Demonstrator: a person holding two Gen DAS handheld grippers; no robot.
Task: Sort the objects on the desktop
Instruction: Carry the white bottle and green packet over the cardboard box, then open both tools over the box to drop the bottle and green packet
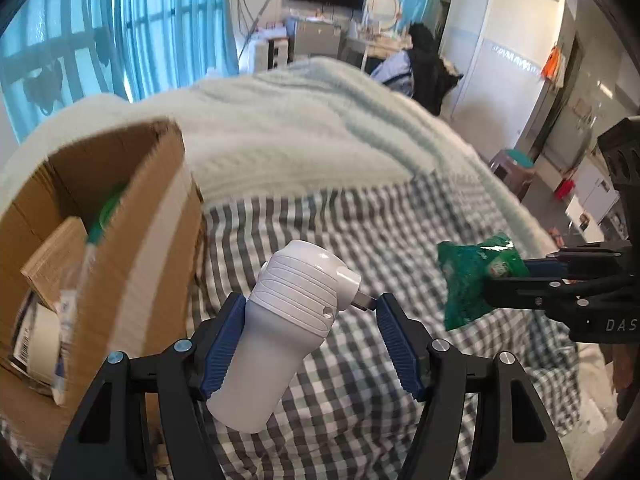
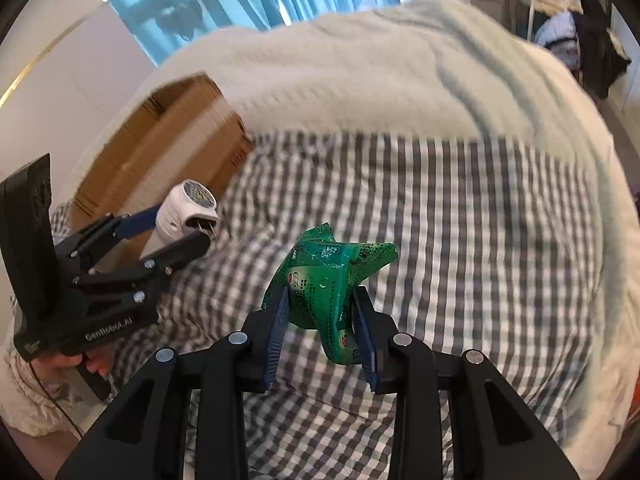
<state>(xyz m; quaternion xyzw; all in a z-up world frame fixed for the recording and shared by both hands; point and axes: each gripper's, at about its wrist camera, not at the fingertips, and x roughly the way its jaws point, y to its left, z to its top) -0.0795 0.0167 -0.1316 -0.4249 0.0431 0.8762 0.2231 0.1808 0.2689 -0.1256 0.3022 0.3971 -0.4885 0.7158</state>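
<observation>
Desktop objects under sorting: two are in hand, both held clear above the bed. Left tongs (image 1: 310,314) are clamped on a white plug-in device (image 1: 280,332), a ribbed head with metal prongs over a smooth cylindrical body; the left pad presses the body, while the right pad meets only the prong tip, so the hold appears uneven and, in my judgement, liable to pivot. The device's long axis is tilted, head up and away from the camera, base hanging low toward the handle. Right tongs (image 2: 320,320) are clamped on a crumpled green foil packet (image 2: 324,280), which is pinched at its lower half with the upper end flaring free. Outward from the tongs, a grey-and-white checked sheet (image 1: 360,220) covers the near part of the bed, and a pale knitted blanket (image 1: 288,120) lies beyond it. An open cardboard box (image 1: 132,240) stands on the bed to the left, just beside the left tongs, and already holds items, including something green and a labelled pack; details are blurred. The deciding relation: the box lies left of both tongs, and the left hand is plainly nearer, with the right tongs well apart on the far side. Judged step: carrying to the box, the white device likely first.
</observation>
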